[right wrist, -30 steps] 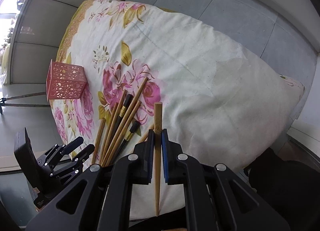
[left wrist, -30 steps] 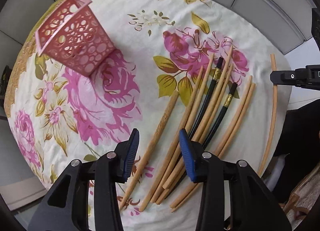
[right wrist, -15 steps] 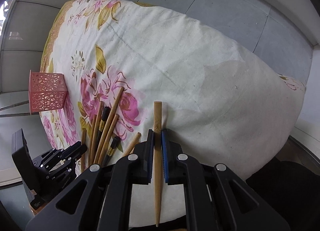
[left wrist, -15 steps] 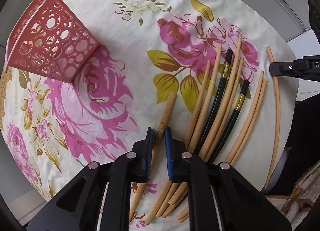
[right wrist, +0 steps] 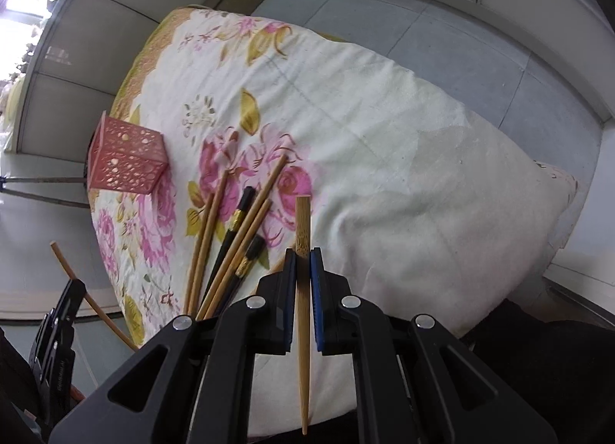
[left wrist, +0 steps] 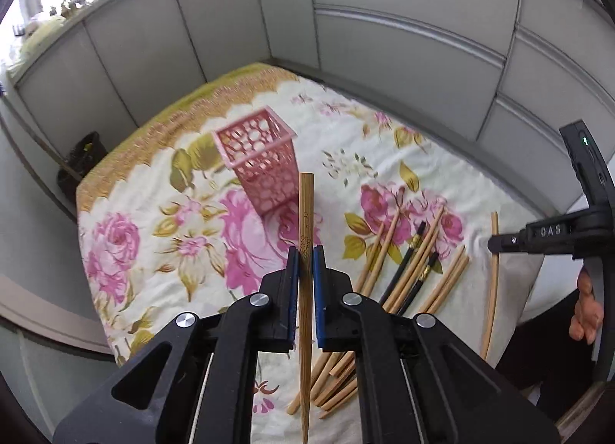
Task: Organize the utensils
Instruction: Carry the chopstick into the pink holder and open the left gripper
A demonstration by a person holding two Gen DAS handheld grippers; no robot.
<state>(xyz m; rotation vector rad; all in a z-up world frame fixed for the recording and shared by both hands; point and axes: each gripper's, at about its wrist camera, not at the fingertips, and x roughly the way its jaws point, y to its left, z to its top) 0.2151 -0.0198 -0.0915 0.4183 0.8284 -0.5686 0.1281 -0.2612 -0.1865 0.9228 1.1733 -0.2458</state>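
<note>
roughly eleven loose chopsticks (left wrist: 413, 271), one basket (left wrist: 261, 163)

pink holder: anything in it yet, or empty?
Looks empty: the pink holder stands upright with nothing sticking out of its open top. Its bottom is not fully visible through the lattice.

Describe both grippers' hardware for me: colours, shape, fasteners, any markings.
Both are matte black plastic. The left gripper and the right gripper each have two angular linkage arms with triangular cut-outs, round silver screws at the pivots, and blue ribbed pads lining the fingers. Seen from the left wrist camera, the right unit carries white "DAS" lettering and a small green light.
</note>
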